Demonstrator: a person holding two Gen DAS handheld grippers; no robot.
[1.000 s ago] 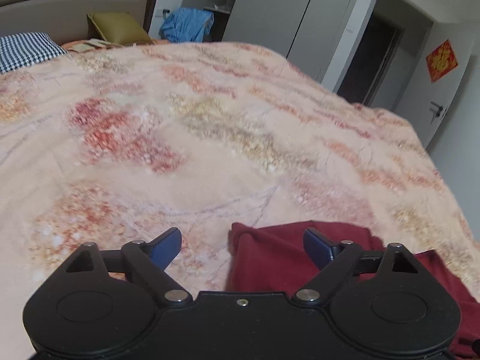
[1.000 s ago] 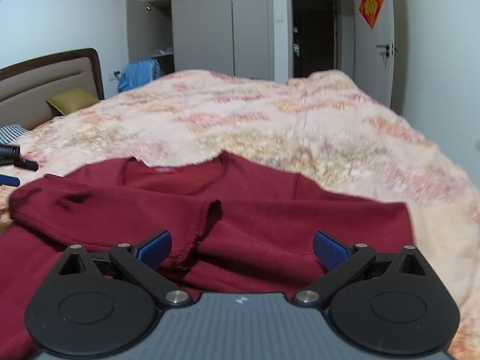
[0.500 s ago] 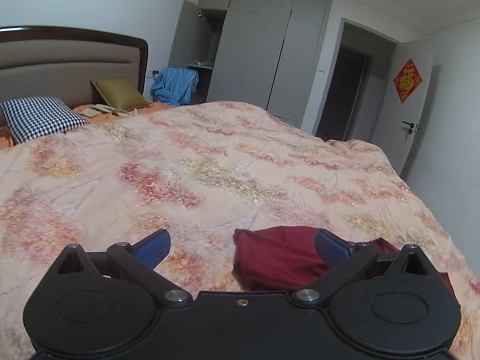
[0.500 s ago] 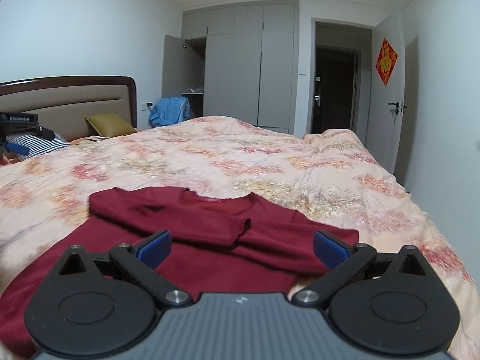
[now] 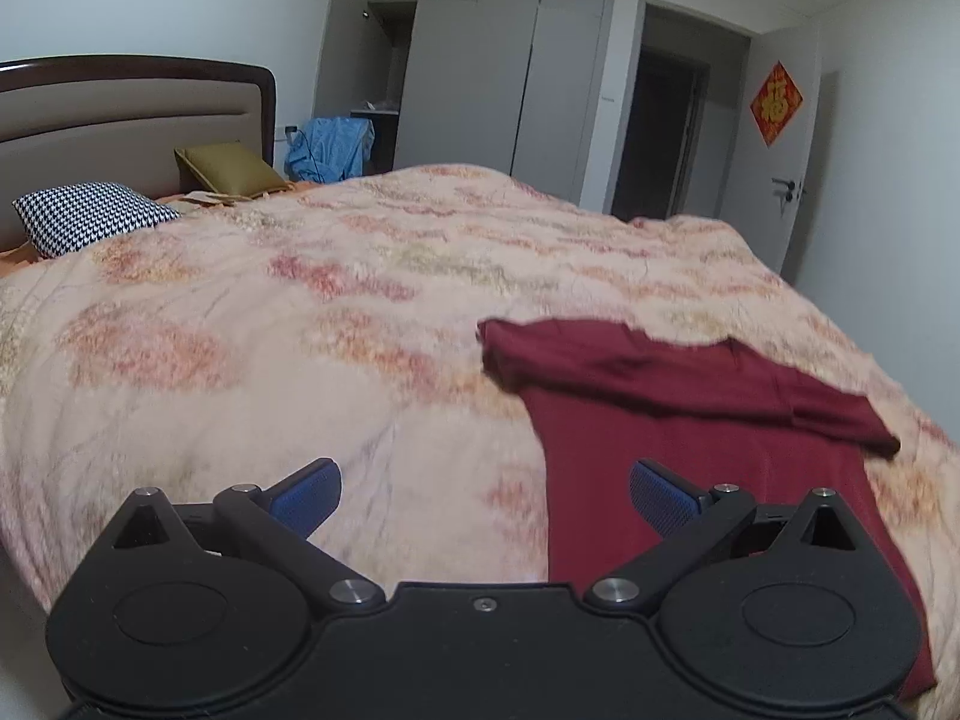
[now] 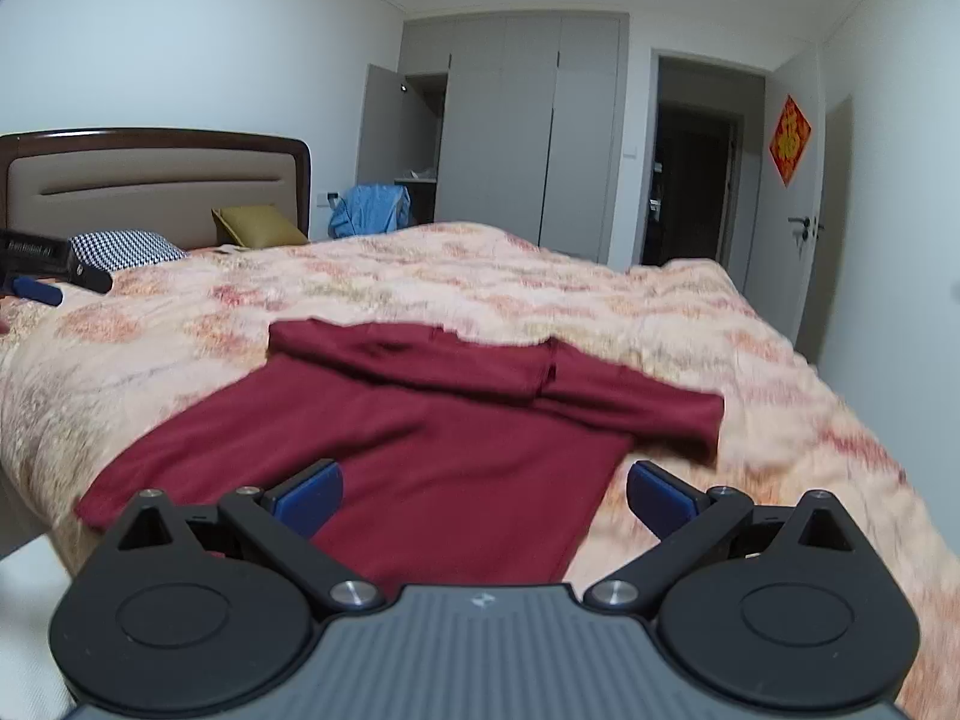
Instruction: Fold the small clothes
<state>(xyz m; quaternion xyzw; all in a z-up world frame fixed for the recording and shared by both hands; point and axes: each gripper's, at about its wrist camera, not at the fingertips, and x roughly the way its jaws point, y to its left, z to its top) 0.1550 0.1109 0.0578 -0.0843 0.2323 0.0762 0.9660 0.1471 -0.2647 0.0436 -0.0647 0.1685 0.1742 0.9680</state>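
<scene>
A dark red long-sleeved top [image 6: 420,438] lies flat on the floral quilt, both sleeves folded across its chest, hem toward me. In the left wrist view the same top [image 5: 690,420] sits to the right. My left gripper [image 5: 485,495] hangs open above the quilt near the top's left edge, nothing between its blue pads. My right gripper [image 6: 485,495] is open too, over the top's hem near its right side, holding nothing. The left gripper [image 6: 36,276] also shows at the far left of the right wrist view.
The bed's quilt [image 5: 300,312] fills the near ground, its front edge just below me. A checked pillow [image 5: 90,222] and an olive cushion [image 5: 228,168] lie by the headboard. A blue garment [image 5: 330,147] hangs beside the grey wardrobe [image 5: 498,72]. An open doorway [image 6: 690,180] is at the right.
Both grippers have pulled back from the top toward the bed's front edge, empty, so the whole garment with its folded sleeves now shows. The top itself has not moved.
</scene>
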